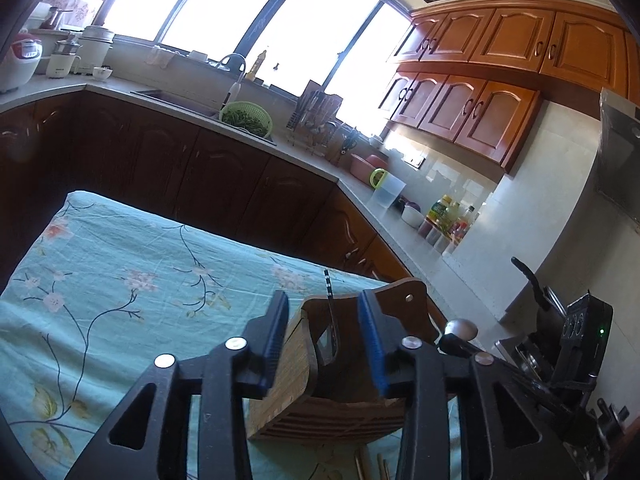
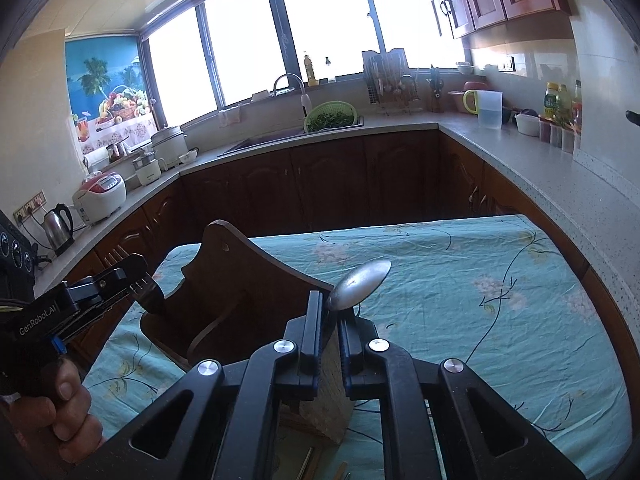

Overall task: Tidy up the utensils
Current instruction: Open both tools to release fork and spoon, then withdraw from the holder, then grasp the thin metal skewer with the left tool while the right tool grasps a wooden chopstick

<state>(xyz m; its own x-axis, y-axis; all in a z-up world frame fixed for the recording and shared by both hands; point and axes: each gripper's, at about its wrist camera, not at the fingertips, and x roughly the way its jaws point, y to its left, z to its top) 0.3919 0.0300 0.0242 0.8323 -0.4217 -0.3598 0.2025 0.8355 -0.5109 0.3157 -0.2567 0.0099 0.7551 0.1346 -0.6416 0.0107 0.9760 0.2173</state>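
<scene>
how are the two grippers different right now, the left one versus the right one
The right gripper is shut on a metal spoon, bowl end forward, beside the wooden holder. The left gripper has its jaws well apart over the holder, with a fork standing at it; whether it grips the fork is unclear. Both are black with blue pads.

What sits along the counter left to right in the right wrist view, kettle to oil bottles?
Kettle → rice cooker → faucet → green colander → dish rack → clear pitcher → white bowl → oil bottles.
</scene>
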